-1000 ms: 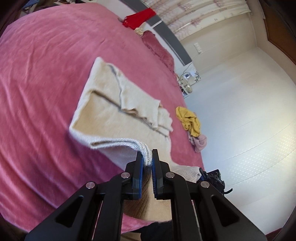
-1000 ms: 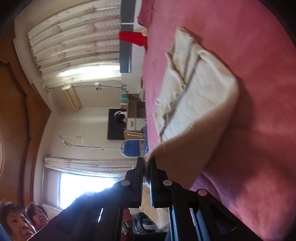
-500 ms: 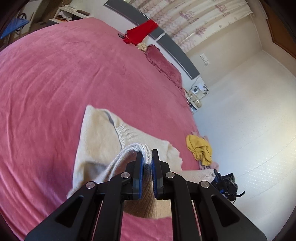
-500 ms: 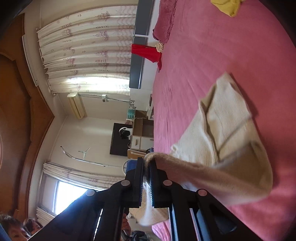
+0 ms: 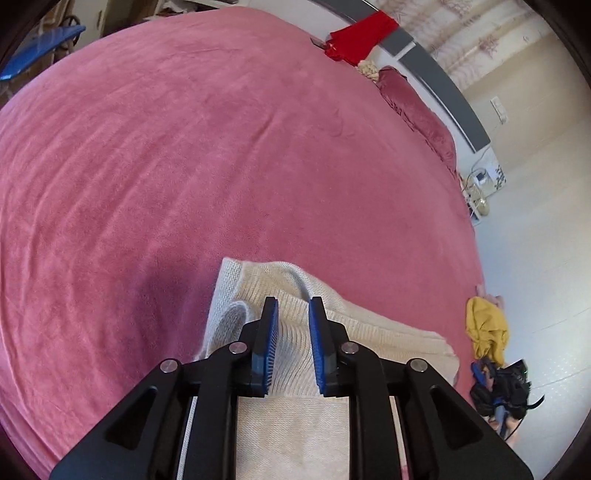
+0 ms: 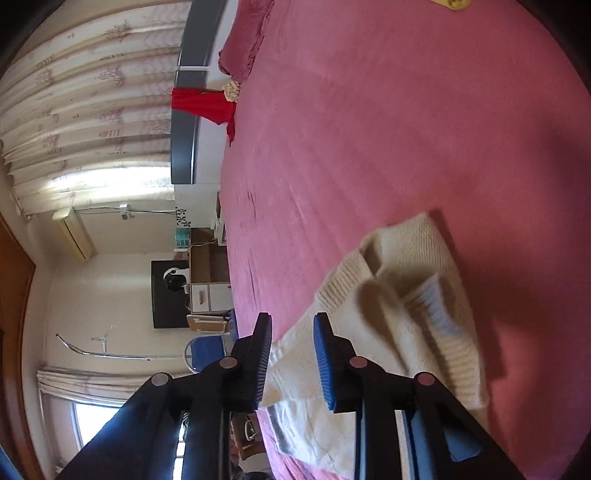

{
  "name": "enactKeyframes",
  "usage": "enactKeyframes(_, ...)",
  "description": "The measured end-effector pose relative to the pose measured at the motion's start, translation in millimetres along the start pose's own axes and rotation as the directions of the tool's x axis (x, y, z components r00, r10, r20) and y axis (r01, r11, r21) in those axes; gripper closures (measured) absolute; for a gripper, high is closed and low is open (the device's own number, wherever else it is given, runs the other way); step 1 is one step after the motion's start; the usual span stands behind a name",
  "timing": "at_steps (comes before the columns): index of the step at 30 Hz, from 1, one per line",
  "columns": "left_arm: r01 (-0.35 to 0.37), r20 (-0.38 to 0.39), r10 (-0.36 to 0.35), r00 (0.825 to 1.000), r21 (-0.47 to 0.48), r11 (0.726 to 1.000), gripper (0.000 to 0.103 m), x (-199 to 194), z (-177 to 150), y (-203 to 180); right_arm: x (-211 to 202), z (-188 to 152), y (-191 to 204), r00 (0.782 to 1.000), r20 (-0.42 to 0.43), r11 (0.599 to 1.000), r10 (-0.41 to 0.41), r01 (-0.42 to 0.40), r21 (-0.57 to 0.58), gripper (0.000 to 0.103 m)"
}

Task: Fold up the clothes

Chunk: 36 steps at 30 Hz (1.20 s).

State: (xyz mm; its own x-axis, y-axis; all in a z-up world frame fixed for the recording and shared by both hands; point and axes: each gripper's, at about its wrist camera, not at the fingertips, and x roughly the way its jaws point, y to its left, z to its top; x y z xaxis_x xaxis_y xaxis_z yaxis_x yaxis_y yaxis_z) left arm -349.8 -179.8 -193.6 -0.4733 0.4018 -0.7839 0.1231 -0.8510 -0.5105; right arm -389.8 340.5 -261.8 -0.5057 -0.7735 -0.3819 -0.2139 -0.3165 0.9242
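The left gripper (image 5: 292, 332) stands with its blue-padded jaws parted and nothing between them, poised just above the cream knit sweater (image 5: 325, 332), whose folded layers lie directly under and ahead of the fingertips. The right gripper (image 6: 291, 354) is likewise spread open and empty, hanging over the near edge of the sweater (image 6: 399, 317); the ribbed hem and a doubled-over fold lie just beyond its jaws, to the right in its tilted view. The sweater rests folded on the near part of the pink bed (image 5: 184, 166), close to the bed's edge. Farther off, the pink cover stretches bare to a pink pillow (image 5: 417, 107) by the grey headboard (image 5: 443, 85), over which a red cloth (image 5: 360, 35) hangs. On the floor beside the bed lies a yellow garment (image 5: 485, 328).
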Motion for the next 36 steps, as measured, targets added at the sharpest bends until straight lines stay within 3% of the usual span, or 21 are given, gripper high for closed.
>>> enactKeyframes(4,0.015,-0.006,-0.015,1.000,0.013,1.000,0.076,-6.9,-11.5,8.7,-10.8,-10.8,1.9,0.999,-0.033,0.999,0.025,-0.026,-0.033,0.076)
enactKeyframes(6,0.021,-0.012,-0.021,1.000,0.008,1.000,0.075,-10.8,-20.3,16.6,-8.1,-22.3,-1.9,0.996,-0.081,0.998,-0.032,0.028,-0.060,0.075)
enactKeyframes(10,0.033,-0.023,-0.033,0.999,-0.003,0.999,0.075,-18.8,-37.8,32.4,-5.9,-20.9,-21.0,0.999,-0.034,0.999,-0.037,0.037,-0.021,0.074)
enactKeyframes(15,0.029,-0.030,-0.030,0.999,-0.020,0.999,0.075,-23.4,-50.2,48.3,14.7,-10.8,-37.3,0.995,-0.057,0.996,-0.082,0.083,0.018,0.073)
enactKeyframes(18,0.050,-0.027,-0.052,0.998,-0.048,0.998,0.075,-22.7,-48.6,54.8,28.1,-14.0,-43.1,0.989,-0.115,0.996,-0.091,0.093,0.006,0.073)
enactKeyframes(23,0.055,-0.039,-0.057,0.998,-0.042,0.998,0.075,-10.6,-41.0,47.5,40.1,-25.0,-43.8,0.983,-0.180,0.999,-0.037,0.036,-0.010,0.073)
enactKeyframes(27,0.037,-0.049,-0.037,0.998,-0.017,0.999,0.075,2.5,-31.9,35.7,41.8,-24.3,-41.8,0.984,-0.174,0.999,-0.046,0.044,-0.016,0.070)
enactKeyframes(33,-0.019,-0.070,0.022,0.997,0.044,0.999,0.075,14.4,-25.1,27.5,48.3,-22.1,-34.1,0.975,-0.180,0.991,-0.128,0.117,-0.070,0.070)
enactKeyframes(36,-0.037,-0.072,0.041,0.997,0.044,0.998,0.075,13.9,-25.8,29.3,53.1,-27.0,-22.4,0.962,-0.174,0.969,-0.212,0.183,-0.168,0.078)
